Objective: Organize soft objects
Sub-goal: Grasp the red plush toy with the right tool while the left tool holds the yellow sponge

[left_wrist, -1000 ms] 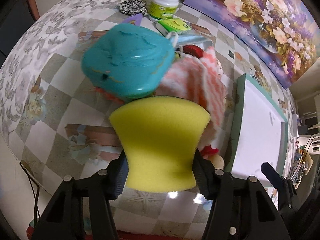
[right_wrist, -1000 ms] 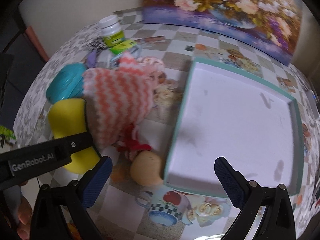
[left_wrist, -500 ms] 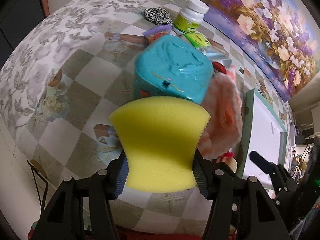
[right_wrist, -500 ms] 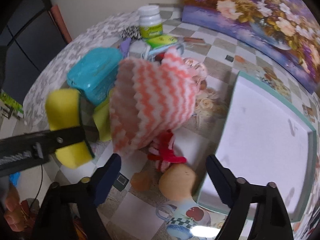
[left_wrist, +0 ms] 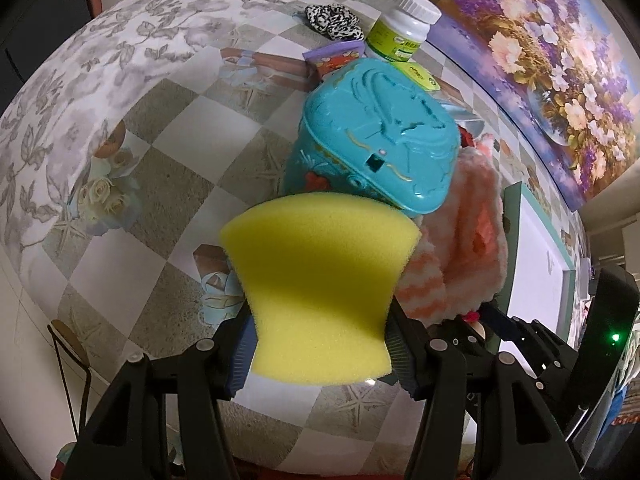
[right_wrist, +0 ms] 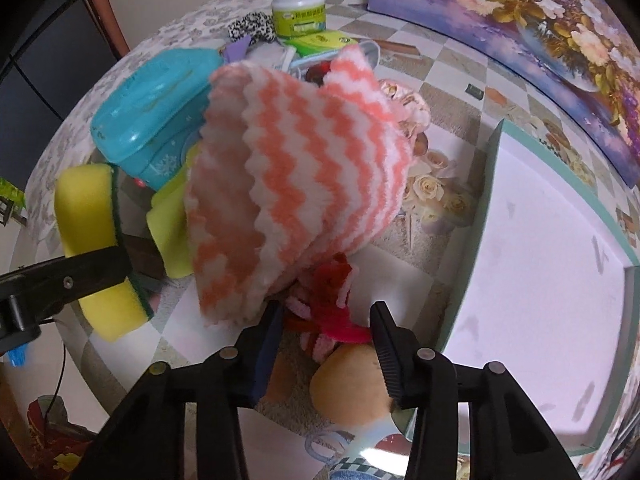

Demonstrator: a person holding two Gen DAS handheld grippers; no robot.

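My left gripper [left_wrist: 320, 344] is shut on a yellow sponge [left_wrist: 320, 292], squeezed at its waist and held above the table; the sponge also shows in the right wrist view [right_wrist: 86, 216]. My right gripper [right_wrist: 326, 320] has its jaws partly closed around red and pink fuzzy yarn [right_wrist: 332, 300] under an orange-and-white zigzag cloth [right_wrist: 296, 168]. The cloth also shows in the left wrist view [left_wrist: 468, 248]. A white tray with a teal rim [right_wrist: 484, 216] lies to the right.
A teal plastic box [left_wrist: 376, 140] sits behind the sponge. A white pill bottle [right_wrist: 298, 4], a leopard scrunchie [left_wrist: 332, 20], a green packet [right_wrist: 320, 40] and a second yellow sponge [right_wrist: 172, 224] lie around it. A tan ball [right_wrist: 352, 384] rests by the tray. A floral painting [right_wrist: 540, 12] stands behind.
My left gripper has lifted the yellow sponge back from the pile. My right gripper has moved left from the tray to the cloth and narrowed its jaws around the red yarn.
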